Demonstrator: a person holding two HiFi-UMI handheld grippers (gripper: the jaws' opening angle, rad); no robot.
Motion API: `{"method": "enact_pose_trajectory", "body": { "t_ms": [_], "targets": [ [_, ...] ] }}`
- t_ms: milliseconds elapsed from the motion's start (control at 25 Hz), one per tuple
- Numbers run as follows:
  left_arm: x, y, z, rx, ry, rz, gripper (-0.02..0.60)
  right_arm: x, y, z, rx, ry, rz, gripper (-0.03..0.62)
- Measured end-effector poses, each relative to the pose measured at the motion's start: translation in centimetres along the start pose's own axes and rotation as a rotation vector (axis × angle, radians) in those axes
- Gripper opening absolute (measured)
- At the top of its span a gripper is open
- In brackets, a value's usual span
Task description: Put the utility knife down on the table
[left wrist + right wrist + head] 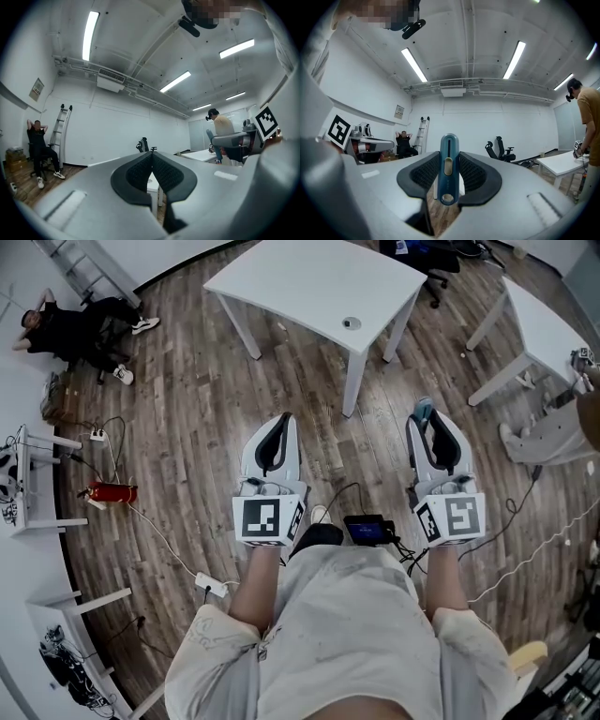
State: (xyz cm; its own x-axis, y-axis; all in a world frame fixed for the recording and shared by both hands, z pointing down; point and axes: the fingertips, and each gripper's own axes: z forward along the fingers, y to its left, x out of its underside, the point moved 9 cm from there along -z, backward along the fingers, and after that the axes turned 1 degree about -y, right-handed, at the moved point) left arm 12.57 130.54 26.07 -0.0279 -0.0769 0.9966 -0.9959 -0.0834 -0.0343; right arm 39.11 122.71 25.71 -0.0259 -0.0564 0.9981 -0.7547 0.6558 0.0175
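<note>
Head camera steeply down (others level)

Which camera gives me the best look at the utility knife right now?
The right gripper view: the blue utility knife stands upright, clamped between the fingers, slider facing the camera. The head view shows only its blue tip past the right gripper. The left gripper view does not show it.

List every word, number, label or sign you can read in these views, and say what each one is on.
No text can be read in any view.
Wall notice: too small and blurred to read.
Square markers on the gripper cubes: black-and-white patterns only, no letters or digits.
Utility knife: no print or brand shows on its blue body.
Small screen at the person's waist: lit, but too small to read.
</note>
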Motion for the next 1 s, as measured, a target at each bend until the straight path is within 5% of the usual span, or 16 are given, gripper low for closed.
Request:
{"method": "enact_pose_trajectory", "body": {
  "t_ms": [280, 480, 800, 1000],
  "targets": [
    [-1.3, 22.4, 7.5, 0.023, -0.032, -0.029, 0.018, -1.8, 11.0, 21.5, 0.02, 0.007, -0.033, 0.137],
    [-0.5, 32.5, 13.6, 0.049, -0.036, -0.021, 0.018, -0.8, 14.5, 32.9, 0.037, 0.019, -0.044, 0.137],
    [-0.8, 37.9, 19.0, 0.075, -0.033, -0.029, 0.018, -1.4, 15.1, 40.3, 0.06, 0.035, -0.053, 0.137],
    [1.4, 35.5, 24.9, 0.085, -0.027, -0.015, 0.018, 1.0, 9.3, 42.8, 0.059, 0.026, -0.042, 0.137]
  ]
}}
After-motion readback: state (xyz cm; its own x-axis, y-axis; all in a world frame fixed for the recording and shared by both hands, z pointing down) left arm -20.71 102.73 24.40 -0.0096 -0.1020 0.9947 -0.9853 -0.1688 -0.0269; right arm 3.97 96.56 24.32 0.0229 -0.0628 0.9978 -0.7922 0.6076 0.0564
